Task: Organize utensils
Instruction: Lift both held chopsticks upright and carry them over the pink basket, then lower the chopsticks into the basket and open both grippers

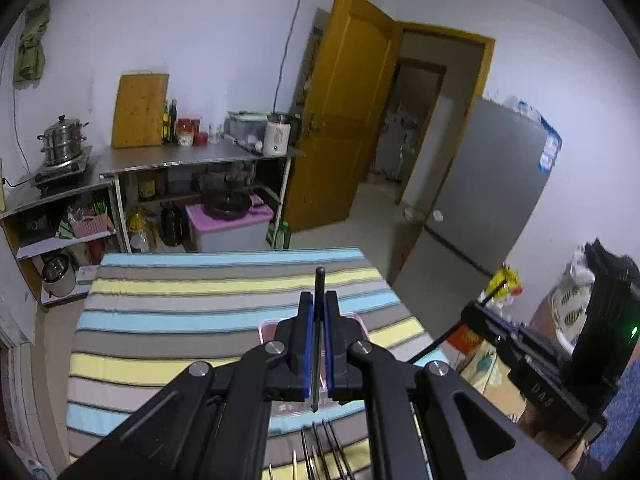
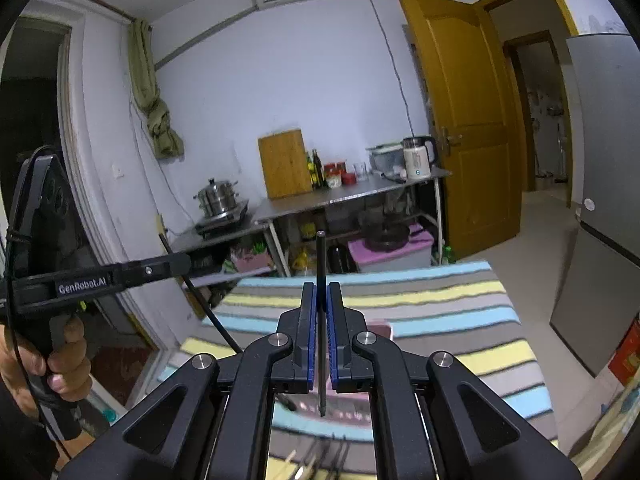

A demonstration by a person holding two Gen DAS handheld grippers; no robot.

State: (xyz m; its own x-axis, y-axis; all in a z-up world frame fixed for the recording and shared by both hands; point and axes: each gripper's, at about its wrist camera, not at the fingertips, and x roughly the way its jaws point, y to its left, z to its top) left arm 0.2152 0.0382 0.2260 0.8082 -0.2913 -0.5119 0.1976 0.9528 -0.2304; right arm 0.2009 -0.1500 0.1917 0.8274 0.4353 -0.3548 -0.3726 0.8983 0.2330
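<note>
Left gripper [image 1: 319,304] and right gripper [image 2: 322,308] each clamp one dark chopstick [image 1: 319,320] upright at centre frame, ready for the pink tray [image 1: 272,326].

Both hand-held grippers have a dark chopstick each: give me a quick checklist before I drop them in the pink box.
1. Left hand-held gripper shut on its dark chopstick: ok.
2. Right hand-held gripper shut on its dark chopstick: ok.
3. Each stick runs straight along the jaws, poking out past the fingertips: ok.
4. Pink box in sight on the striped cloth: ok, largely hidden by the grippers.
5. Free room inside the box: cannot tell.
6. More utensils left on the cloth near the bottom edge: ok, still to sort.
</note>
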